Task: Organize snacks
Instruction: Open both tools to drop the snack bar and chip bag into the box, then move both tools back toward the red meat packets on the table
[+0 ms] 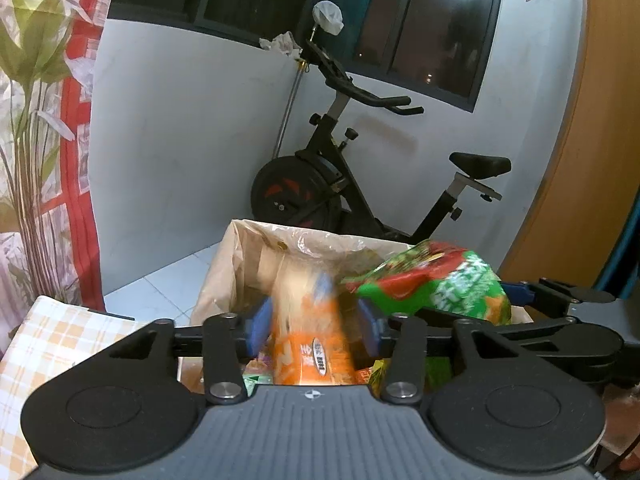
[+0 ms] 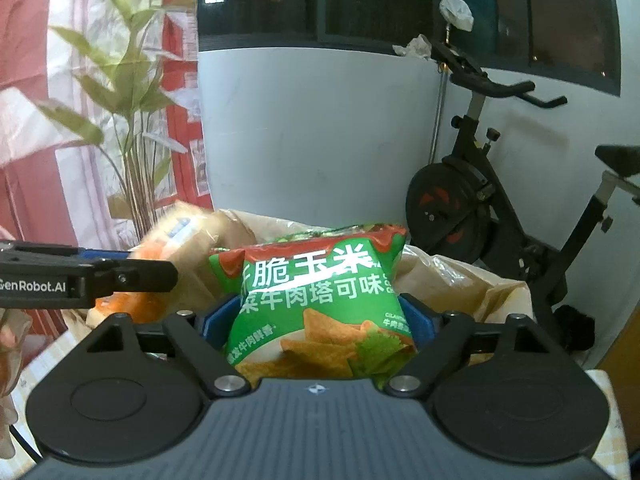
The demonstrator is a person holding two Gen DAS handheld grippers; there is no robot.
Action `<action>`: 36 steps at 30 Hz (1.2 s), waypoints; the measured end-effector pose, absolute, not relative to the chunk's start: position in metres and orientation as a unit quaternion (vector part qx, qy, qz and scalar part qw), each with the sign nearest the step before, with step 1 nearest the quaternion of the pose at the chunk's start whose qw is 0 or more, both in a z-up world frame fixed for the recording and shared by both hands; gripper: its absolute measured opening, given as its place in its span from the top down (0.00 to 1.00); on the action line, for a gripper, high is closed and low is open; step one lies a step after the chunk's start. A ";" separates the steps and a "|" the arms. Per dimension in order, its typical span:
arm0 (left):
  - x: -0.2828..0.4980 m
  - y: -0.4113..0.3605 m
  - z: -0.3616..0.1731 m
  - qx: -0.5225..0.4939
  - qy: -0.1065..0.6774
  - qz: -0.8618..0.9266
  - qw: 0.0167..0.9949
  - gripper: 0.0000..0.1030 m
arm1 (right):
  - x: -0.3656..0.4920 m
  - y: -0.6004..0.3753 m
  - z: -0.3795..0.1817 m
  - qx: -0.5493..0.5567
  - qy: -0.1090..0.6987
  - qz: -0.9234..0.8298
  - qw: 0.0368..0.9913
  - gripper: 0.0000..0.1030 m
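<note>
My left gripper (image 1: 314, 326) is shut on an orange snack packet (image 1: 308, 340), blurred, held above the open brown paper bag (image 1: 224, 272). My right gripper (image 2: 318, 320) is shut on a green corn chip bag (image 2: 320, 300) with red top edge, held over the same paper bag (image 2: 460, 280). The green bag also shows in the left wrist view (image 1: 436, 284), with the right gripper's finger (image 1: 560, 292) beside it. The orange packet (image 2: 176, 248) and left gripper body (image 2: 80, 280) show at the left of the right wrist view. More snacks lie inside the bag, mostly hidden.
An exercise bike (image 1: 340, 176) stands behind the bag against the white wall. A checked tablecloth (image 1: 52, 344) covers the surface at the left. A flowered curtain (image 2: 100, 100) hangs at the left. A wooden door (image 1: 592, 160) is at the right.
</note>
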State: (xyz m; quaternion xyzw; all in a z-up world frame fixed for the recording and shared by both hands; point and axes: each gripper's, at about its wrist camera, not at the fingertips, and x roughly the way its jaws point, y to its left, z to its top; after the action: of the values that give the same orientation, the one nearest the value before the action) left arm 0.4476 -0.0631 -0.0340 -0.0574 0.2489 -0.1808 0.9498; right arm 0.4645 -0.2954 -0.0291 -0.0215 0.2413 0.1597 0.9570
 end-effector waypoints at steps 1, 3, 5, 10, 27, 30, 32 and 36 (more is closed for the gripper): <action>0.445 -0.063 -0.032 -0.056 0.246 -0.179 0.951 0.46 | 0.462 -0.295 -0.028 -0.023 0.240 0.161 0.957 0.12; 0.439 -0.063 -0.030 -0.056 0.243 -0.175 0.952 0.44 | 0.459 -0.297 -0.027 -0.021 0.239 0.156 0.958 0.09; 0.435 -0.060 -0.026 -0.059 0.244 -0.173 0.952 0.44 | 0.454 -0.299 -0.024 -0.017 0.237 0.152 0.959 0.08; 0.415 -0.056 -0.017 -0.058 0.243 -0.166 0.954 0.43 | 0.431 -0.306 -0.013 -0.002 0.224 0.161 0.961 0.08; 0.326 -0.029 -0.012 -0.036 0.240 -0.153 0.958 0.43 | 0.325 -0.327 -0.004 0.012 0.176 0.164 0.970 0.08; 0.314 -0.024 -0.026 -0.034 0.248 -0.143 0.957 0.43 | 0.306 -0.332 -0.014 0.017 0.166 0.168 0.972 0.07; 0.309 -0.022 -0.037 -0.033 0.261 -0.137 0.955 0.43 | 0.296 -0.334 -0.021 0.019 0.164 0.170 0.971 0.03; 0.305 -0.018 -0.062 -0.041 0.292 -0.125 0.947 0.43 | 0.282 -0.333 -0.043 0.002 0.174 0.154 0.973 0.00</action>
State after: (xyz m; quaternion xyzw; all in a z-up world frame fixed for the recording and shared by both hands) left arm 0.3049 -0.0177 -0.0625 -0.0410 0.2917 -0.1250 0.9474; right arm 0.2815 -0.3334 -0.0433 0.0020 0.1742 0.1537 0.9726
